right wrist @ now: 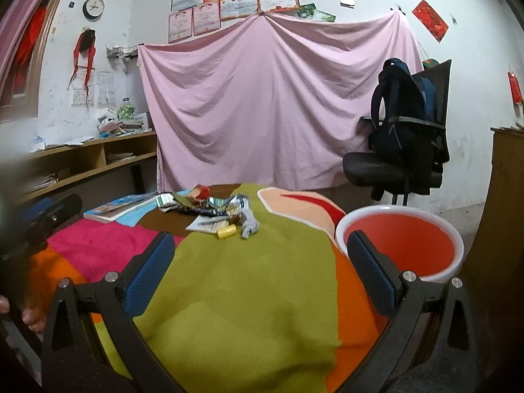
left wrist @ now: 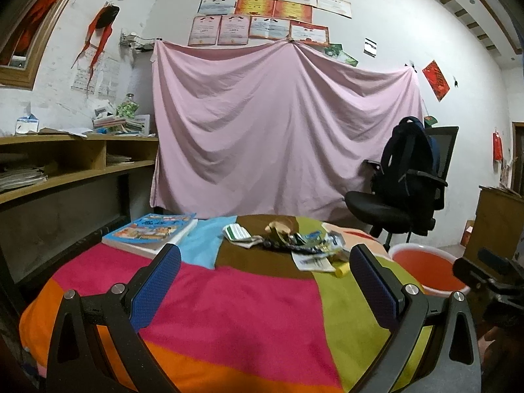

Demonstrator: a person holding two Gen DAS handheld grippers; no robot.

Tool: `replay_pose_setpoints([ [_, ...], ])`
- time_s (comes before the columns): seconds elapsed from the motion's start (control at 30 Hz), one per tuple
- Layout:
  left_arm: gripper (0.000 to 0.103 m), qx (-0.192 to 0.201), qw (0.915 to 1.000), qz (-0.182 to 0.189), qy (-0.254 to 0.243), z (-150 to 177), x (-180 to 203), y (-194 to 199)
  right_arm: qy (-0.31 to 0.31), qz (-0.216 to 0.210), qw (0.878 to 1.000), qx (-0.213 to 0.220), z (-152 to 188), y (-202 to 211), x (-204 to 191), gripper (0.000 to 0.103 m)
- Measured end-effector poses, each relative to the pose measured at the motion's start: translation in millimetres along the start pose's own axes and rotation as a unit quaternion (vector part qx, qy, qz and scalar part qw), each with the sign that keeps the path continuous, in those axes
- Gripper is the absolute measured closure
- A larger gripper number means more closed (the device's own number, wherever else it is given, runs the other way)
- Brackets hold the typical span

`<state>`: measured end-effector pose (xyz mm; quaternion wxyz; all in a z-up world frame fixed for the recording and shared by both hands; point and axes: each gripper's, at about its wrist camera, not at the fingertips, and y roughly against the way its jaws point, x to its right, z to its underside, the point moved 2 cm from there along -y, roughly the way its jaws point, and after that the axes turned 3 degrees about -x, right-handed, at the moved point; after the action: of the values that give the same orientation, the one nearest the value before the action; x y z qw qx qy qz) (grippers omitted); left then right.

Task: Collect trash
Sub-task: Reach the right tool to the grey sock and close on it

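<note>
Both claws, the left gripper (left wrist: 265, 281) and right gripper (right wrist: 260, 271), hung wide open and empty short of the trash pile (right wrist: 213, 211), so I figured the smart move was pinching the yellow bit (right wrist: 227, 231) at the pile's near edge first, with the red bucket (right wrist: 457, 245) just right of the pile.

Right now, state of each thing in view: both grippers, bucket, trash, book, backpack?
left gripper: open, holding nothing
right gripper: open, holding nothing
bucket: upright beside the table, looks empty
trash pile: loose on the table cloth, uncollected
yellow piece: lying at the pile's near edge
book: closed, flat on the cloth
backpack: upright on the chair
</note>
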<state>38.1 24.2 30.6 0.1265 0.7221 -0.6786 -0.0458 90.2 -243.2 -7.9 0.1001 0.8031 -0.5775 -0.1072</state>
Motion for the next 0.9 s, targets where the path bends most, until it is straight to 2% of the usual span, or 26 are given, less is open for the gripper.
replay_pose_setpoints([
  [0.17, 0.002, 0.003, 1.0000, -0.003, 0.002, -18, -2, -26, 0.022, 0.000, 1.000, 0.017, -26, -15, 6, 0.000],
  [0.4, 0.002, 0.037, 0.9992, -0.013, -0.009, -45, -1, -63, 0.044, 0.002, 0.998, 0.054, -63, -48, 7, 0.000],
  [0.53, 0.002, 0.039, 0.9991, -0.016, -0.006, -54, -3, -89, 0.062, 0.005, 0.995, 0.072, -76, -67, 2, 0.000],
  [0.77, 0.002, -0.014, 0.9997, -0.014, 0.014, -44, -11, -127, 0.068, 0.009, 0.996, 0.063, -80, -102, 4, 0.000],
  [0.9, 0.003, -0.067, 0.9972, -0.009, 0.032, -31, -16, -149, 0.060, 0.007, 0.998, 0.024, -65, -121, 11, 0.000],
])
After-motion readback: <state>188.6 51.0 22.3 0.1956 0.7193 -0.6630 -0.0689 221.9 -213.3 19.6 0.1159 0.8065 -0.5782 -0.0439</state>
